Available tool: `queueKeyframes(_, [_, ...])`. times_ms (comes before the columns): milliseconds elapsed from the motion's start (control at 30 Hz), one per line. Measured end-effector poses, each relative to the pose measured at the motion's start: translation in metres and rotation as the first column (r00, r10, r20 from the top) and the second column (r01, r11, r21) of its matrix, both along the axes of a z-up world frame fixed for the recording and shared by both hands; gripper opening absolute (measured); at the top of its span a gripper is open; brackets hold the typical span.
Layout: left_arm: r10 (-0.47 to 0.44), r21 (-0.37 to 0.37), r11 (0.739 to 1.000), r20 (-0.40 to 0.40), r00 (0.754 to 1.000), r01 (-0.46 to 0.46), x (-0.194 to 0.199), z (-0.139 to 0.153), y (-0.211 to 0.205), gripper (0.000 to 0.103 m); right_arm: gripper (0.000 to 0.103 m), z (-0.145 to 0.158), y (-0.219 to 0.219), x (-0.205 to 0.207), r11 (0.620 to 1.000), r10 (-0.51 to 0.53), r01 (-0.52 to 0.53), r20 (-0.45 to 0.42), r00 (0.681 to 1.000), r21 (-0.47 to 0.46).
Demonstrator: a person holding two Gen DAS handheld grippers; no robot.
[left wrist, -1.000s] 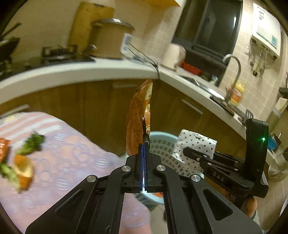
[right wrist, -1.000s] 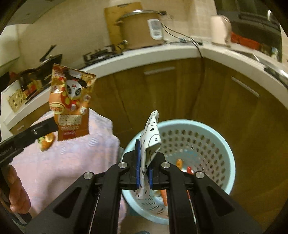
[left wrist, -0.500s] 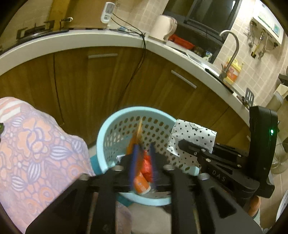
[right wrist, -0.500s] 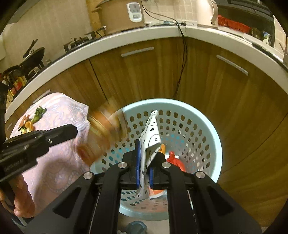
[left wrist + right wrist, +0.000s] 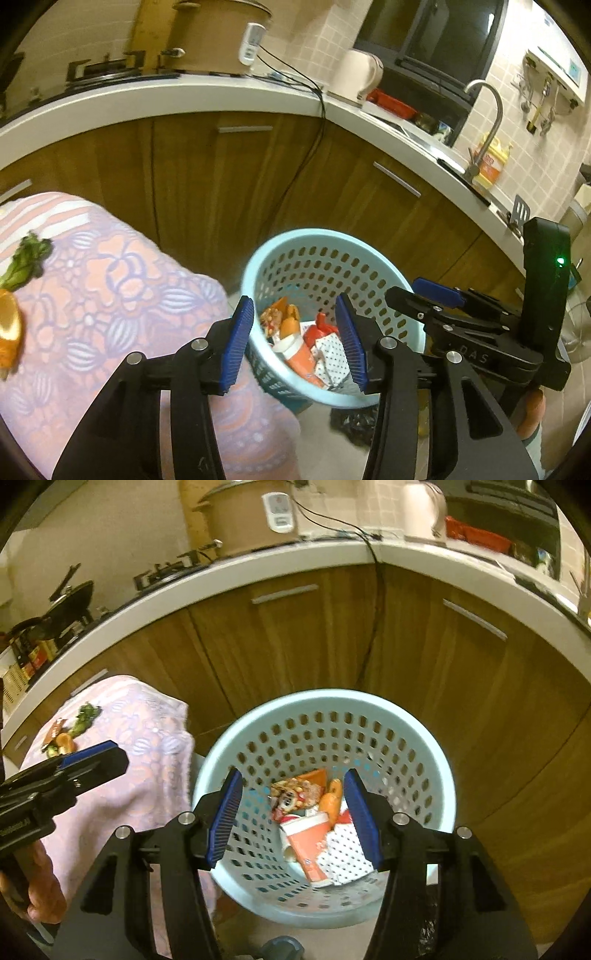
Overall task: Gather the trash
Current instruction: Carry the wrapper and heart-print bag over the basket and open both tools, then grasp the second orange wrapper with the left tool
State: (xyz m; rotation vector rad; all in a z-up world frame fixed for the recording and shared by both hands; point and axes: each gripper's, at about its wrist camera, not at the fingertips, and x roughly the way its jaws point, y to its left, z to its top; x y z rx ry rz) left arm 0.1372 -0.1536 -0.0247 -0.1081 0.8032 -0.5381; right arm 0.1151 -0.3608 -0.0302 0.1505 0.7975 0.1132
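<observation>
A light blue perforated basket (image 5: 280,254) stands on the floor by the cabinets; it also shows in the right wrist view (image 5: 439,775). Inside lie an orange snack bag (image 5: 295,794), an orange paper cup (image 5: 310,842), a white dotted wrapper (image 5: 343,849) and other scraps. My left gripper (image 5: 295,339) is open and empty above the basket's near rim. My right gripper (image 5: 295,812) is open and empty right over the basket. Vegetable scraps (image 5: 22,266) and an orange peel (image 5: 7,328) lie on the pink cloth-covered table (image 5: 110,295).
Wooden cabinets (image 5: 295,646) under a white counter curve behind the basket. A black cord (image 5: 373,627) hangs down a cabinet door. A cooker pot (image 5: 218,37), kettle (image 5: 358,77) and sink tap (image 5: 487,122) are on the counter. A dark bag (image 5: 351,421) lies on the floor.
Both grippers opened over the basket. The orange snack bag left my left gripper and the dotted wrapper left my right gripper; both now lie inside the basket.
</observation>
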Motion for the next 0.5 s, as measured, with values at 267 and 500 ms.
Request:
queueKeyframes(267, [0.103,-0.058,0.993,0.045,0.994,-0.1,-0.017,0.023,0.056,0.056,0.061,0.028,0.055,-0.004,0.995,0.1,-0.098,0.072,0.992,-0.033])
queueKeyframes(500, [0.256,-0.073,0.965,0.081,0.963,-0.25,-0.032,0.044,0.128,0.056,0.061,0.039,0.12,-0.001,0.976,0.215,-0.211,0.1,0.971,-0.053])
